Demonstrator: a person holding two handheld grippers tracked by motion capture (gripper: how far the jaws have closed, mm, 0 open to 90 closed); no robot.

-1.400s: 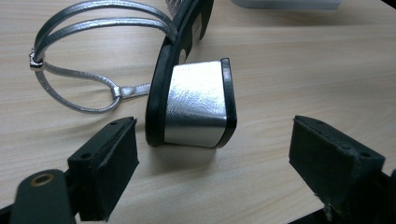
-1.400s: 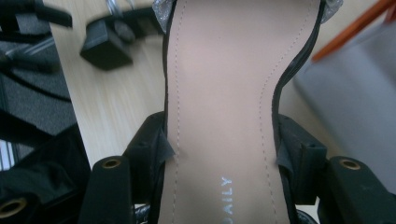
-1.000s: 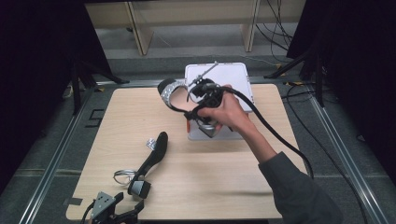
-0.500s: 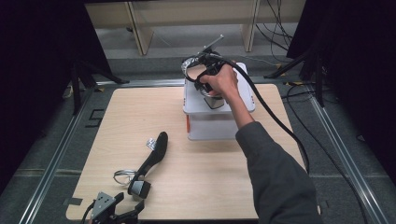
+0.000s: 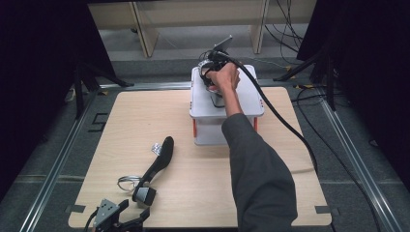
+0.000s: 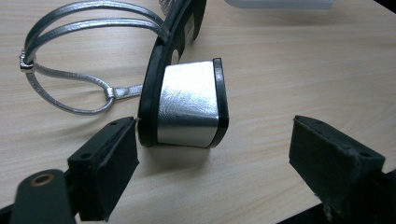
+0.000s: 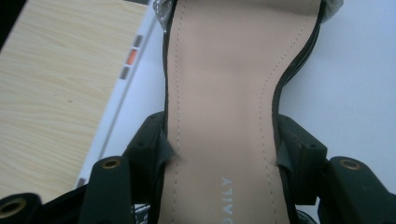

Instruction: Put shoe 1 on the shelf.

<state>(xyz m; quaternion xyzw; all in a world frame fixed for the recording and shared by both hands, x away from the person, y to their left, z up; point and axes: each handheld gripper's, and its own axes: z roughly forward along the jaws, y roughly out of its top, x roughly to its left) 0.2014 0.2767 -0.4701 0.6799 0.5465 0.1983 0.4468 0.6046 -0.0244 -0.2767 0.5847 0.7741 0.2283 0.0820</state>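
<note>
Over the white plastic storage box at the far edge of the light wooden tabletop, the right tongs pinch a black-edged sandal with a tan insole across its narrow waist. Near the front edge, the left tongs rest spread wide around the silver block heel of a second black sandal, its silver straps on the wood, the left jaw just beside its sole.

The person wears a dark grey long sleeve that ends short of the wrist. Each gripper's two jaws are matte black blocks with small screw holes, set on black arms with brass-ringed eyelets. A thick black cable trails back from the right gripper.
</note>
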